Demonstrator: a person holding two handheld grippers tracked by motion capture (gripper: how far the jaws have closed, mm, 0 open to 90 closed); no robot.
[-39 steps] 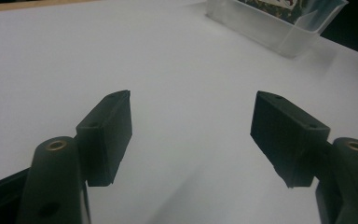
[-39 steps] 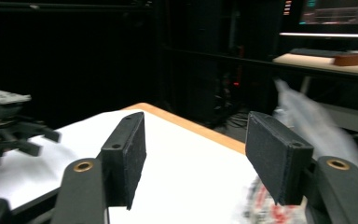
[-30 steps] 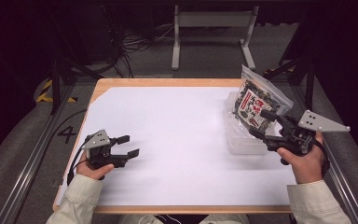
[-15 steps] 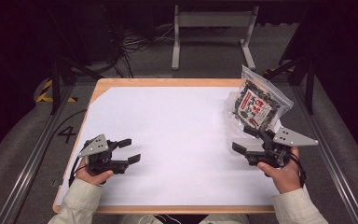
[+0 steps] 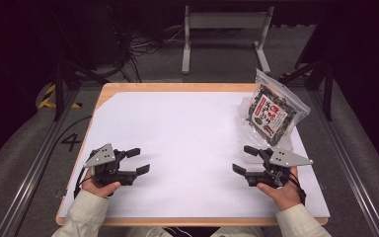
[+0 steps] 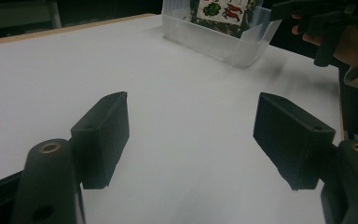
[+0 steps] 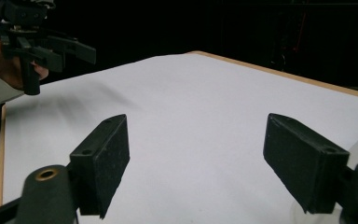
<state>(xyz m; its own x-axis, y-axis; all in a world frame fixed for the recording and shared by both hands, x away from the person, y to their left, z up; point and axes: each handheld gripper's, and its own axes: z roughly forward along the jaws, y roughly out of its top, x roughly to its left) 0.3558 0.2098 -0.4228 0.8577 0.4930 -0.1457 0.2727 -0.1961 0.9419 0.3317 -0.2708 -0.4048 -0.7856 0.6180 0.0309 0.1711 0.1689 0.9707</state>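
Table: wooden-edged table carried a white sheet over nearly all of its top; dark floor with cables lay beyond the far edge.
Left hand: the left hand sat at the near left of the sheet, a pale sleeve running in from the near edge.
Left gripper: the left gripper pointed right toward the middle of the sheet, its grey three-cornered plate on top. Its jaws stood wide apart with bare white sheet between them, gripping nothing; the left gripper view showed the same broad gap.
Container: a clear plastic container stood on the far right of the sheet, its walls see-through and low, seen from the left gripper view.
Snack bag: a clear zip-type bag stood in that container at the far right, leaning with its top toward the far right. It was packed with dark contents and bore a white and red label; the left gripper view showed green and red pictures on the label.
Right gripper: the right gripper lay near right, well apart from the bag and nearer than it, pointing left. Its jaws were also spread wide and empty.
Right hand: the right hand held it from the near side.
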